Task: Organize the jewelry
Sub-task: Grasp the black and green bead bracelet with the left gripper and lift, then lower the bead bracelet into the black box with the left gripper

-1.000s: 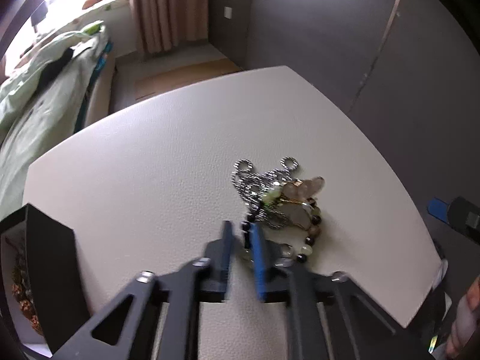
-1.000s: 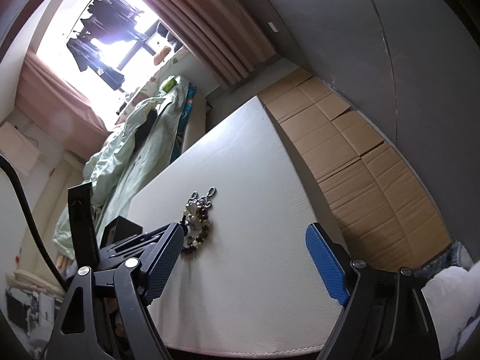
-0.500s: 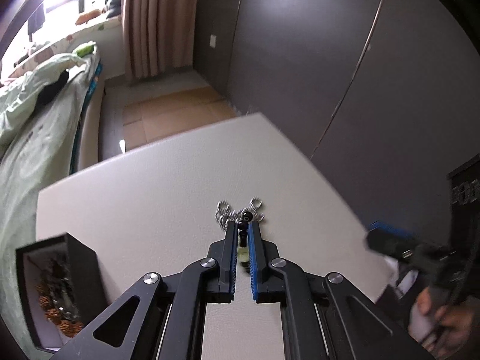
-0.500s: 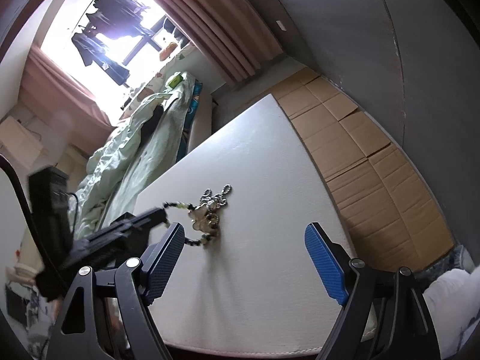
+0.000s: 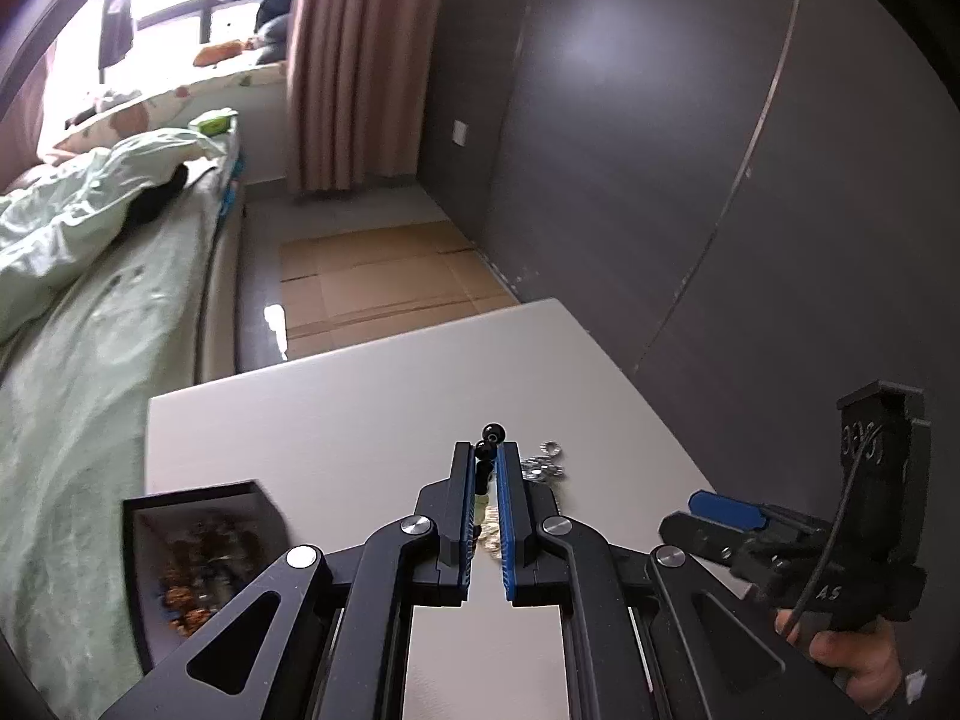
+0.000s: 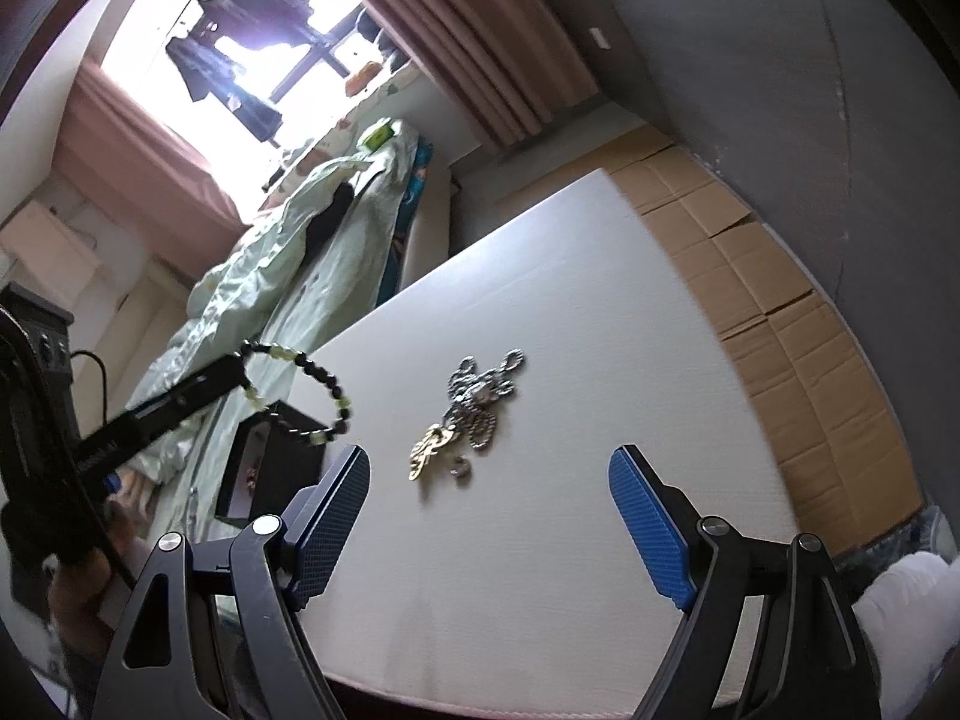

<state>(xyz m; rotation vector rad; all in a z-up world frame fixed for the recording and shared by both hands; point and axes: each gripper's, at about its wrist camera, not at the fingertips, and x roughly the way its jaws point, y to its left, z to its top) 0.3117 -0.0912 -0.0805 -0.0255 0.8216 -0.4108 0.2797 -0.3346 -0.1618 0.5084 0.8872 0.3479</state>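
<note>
Left claw (image 5: 487, 468) clamped on beaded bracelet (image 6: 312, 372), lifted above box (image 6: 264, 468). Right claw (image 6: 489, 501) apart, idle. Ahead of it, chain pile (image 6: 474, 402) unsorted on surface (image 6: 540, 570).

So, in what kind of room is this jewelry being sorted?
Most likely a bedroom at home: a bed with a rumpled pale green duvet stands beside the white table, and pink curtains hang at a bright window.

We've lifted the beaded bracelet (image 6: 312, 384) clear of the desk (image 6: 600, 360) now, hanging from our left hand-held gripper (image 5: 487, 461) at the frame's left, over the black box (image 6: 276, 450); the silver chains (image 6: 480, 396) are left behind.
</note>
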